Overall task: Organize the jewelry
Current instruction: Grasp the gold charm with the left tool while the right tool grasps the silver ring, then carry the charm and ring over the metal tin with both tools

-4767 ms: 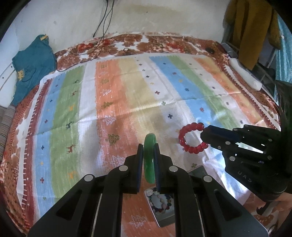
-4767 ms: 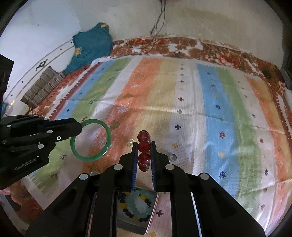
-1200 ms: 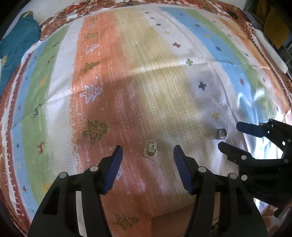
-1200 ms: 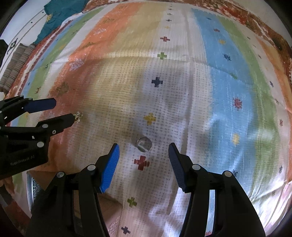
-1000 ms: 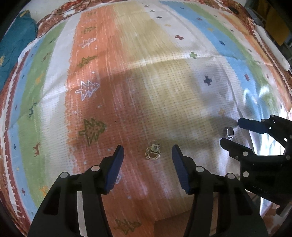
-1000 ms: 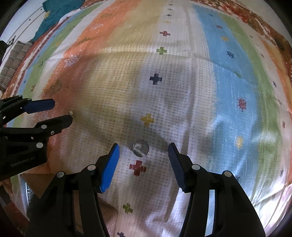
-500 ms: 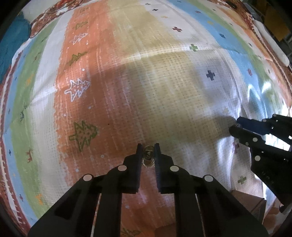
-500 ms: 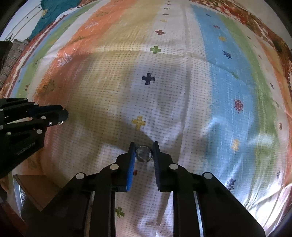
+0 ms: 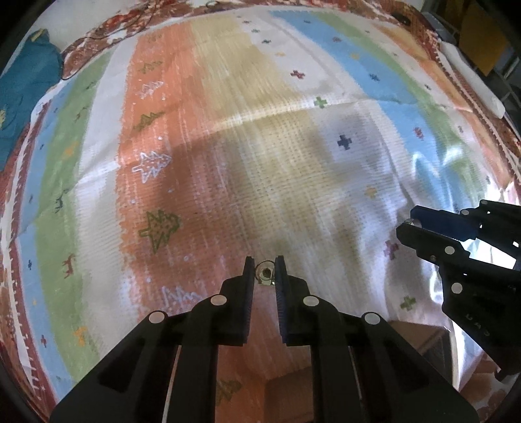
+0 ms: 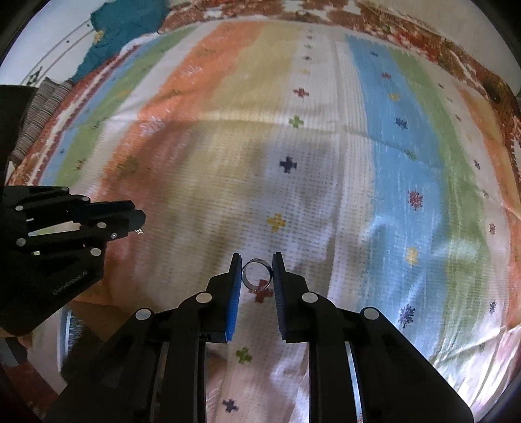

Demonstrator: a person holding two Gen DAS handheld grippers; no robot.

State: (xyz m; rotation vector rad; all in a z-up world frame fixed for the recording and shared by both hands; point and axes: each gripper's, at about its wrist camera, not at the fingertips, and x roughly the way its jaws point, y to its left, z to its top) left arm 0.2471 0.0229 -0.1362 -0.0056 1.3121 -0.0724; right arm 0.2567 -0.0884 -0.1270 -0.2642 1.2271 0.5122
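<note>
My left gripper (image 9: pixel 264 267) is shut on a small gold-toned ring (image 9: pixel 265 272) with a stone, held just above the striped cloth (image 9: pixel 228 136). My right gripper (image 10: pixel 257 264) is shut on a plain silver band ring (image 10: pixel 256 273), also lifted a little off the cloth. In the left wrist view the right gripper (image 9: pixel 411 225) shows at the right edge, closed. In the right wrist view the left gripper (image 10: pixel 140 224) shows at the left, with a glint of the gold-toned ring (image 10: pixel 140 231) at its tip.
A brown box (image 9: pixel 420 338) sits near the bottom right of the left wrist view, and its corner (image 10: pixel 94 317) shows low left in the right wrist view. A teal garment (image 10: pixel 123 22) lies at the far left edge of the bed.
Both grippers closed, the left on the gold-toned ring and the right on the silver band. Since then both have lifted the rings slightly off the cloth.
</note>
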